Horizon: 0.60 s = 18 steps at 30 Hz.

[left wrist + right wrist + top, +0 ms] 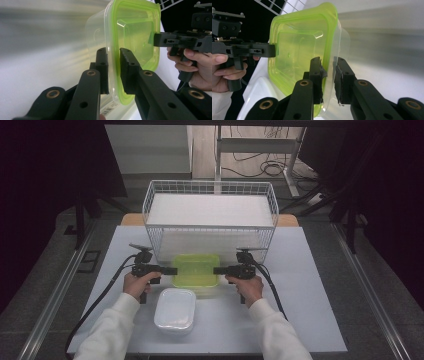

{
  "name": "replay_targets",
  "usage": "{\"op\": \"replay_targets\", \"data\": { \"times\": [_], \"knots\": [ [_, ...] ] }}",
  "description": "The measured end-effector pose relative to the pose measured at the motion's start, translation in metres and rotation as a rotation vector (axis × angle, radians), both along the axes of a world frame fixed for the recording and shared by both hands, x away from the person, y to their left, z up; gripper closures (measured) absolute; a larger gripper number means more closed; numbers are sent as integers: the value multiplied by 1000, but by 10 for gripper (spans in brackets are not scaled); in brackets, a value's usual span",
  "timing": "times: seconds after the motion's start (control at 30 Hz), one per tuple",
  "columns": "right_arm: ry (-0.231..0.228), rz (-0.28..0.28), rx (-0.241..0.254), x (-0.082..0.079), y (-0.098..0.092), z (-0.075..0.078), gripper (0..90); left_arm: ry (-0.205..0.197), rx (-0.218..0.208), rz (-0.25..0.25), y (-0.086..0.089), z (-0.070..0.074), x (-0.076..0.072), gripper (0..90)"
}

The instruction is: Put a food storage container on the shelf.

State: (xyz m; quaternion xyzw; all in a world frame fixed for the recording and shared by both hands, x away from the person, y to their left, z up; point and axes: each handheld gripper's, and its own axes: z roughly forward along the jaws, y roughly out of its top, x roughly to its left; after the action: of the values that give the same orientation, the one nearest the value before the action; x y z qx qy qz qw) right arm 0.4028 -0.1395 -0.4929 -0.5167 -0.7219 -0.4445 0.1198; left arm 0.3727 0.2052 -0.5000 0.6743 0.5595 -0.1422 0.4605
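Green-lidded clear container [195,270] sat mid-surface before the wire basket [210,215]; left gripper [170,270] clenched its nine o'clock rim, right gripper [220,270] its three o'clock rim, equally near.

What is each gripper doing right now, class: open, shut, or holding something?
Left gripper: shut on the left rim of the green-lidded container.
Right gripper: shut on the container's right rim.
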Motion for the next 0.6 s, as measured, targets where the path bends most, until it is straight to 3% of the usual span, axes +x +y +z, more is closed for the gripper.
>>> {"op": "replay_targets", "data": {
  "times": [0.3, 0.6],
  "knots": [
    [-57, 5, 15, -3, -1, 18, 767, -60, -6, 4, 0, 16, -4, 784],
    [-141, 26, 25, -11, -3, 46, 760, -124, -27, 0, 1, 38, -11, 786]
  ]
}}
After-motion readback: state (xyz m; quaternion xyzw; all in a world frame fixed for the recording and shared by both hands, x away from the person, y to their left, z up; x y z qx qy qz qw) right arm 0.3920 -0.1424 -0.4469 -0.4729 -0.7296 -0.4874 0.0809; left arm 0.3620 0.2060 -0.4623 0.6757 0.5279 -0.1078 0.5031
